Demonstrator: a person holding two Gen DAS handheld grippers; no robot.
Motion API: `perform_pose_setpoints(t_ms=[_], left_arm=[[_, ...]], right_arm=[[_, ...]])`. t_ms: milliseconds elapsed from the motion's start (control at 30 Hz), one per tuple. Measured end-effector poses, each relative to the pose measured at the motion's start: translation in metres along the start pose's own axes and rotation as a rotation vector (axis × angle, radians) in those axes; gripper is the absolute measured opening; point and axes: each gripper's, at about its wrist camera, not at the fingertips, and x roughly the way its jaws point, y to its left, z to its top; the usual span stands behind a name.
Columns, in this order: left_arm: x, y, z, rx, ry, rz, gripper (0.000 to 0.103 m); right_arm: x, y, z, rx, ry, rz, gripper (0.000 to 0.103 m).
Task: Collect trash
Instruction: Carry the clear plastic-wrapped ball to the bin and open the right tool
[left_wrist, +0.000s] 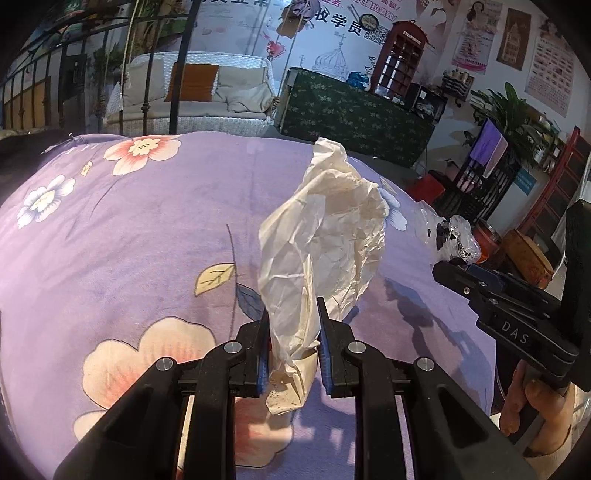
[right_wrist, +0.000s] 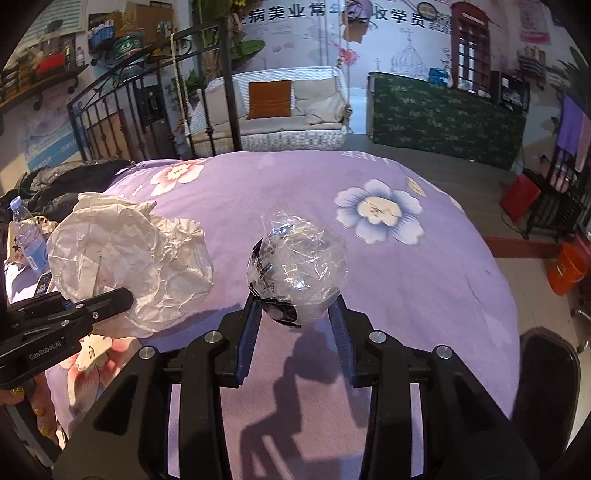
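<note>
My left gripper (left_wrist: 293, 314) is shut on a crumpled cream paper wrapper (left_wrist: 321, 236) and holds it above the purple floral bedspread (left_wrist: 129, 240). The wrapper also shows in the right wrist view (right_wrist: 129, 254), with the left gripper (right_wrist: 122, 295) at its lower edge. My right gripper (right_wrist: 295, 299) is shut on a crumpled clear plastic wrapper with black print (right_wrist: 299, 262), held above the bedspread (right_wrist: 424, 280). In the left wrist view the right gripper (left_wrist: 448, 264) holds that plastic (left_wrist: 448, 230) at the right.
A water bottle (right_wrist: 27, 236) and dark clothing (right_wrist: 66, 184) lie at the bed's left edge. Beyond the bed stand a black metal frame (right_wrist: 229, 81), a white wicker sofa (right_wrist: 280, 107) and a green-covered counter (right_wrist: 443, 118). An orange bucket (right_wrist: 567, 267) stands on the floor.
</note>
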Motion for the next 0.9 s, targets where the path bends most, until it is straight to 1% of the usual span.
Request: perform_pose_setpoints(t_ms=[133,400,700,900], left_arm=[[0.005,-0.022,-0.004,0.031,0.016,-0.03,0.02],[0.019,-0.067,-0.008,0.102,0.045,-0.101,0.02],[0.033,-0.114,-0.013,0.188,0.069,-0.19,0.02],[0.038,-0.139,-0.015,0.232,0.067,-0.234,0.02]], right_arm=[[-0.016,-0.021,-0.017,0.052,-0.002,-0.02,0.038],[-0.045,-0.068,-0.05,0.152,-0.013,-0.099,0.038],[-0.08,-0.134,-0.087,0.283,-0.022,-0.222,0.038],[-0.088,-0.166,-0.104,0.347,-0.009,-0.291,0.038]])
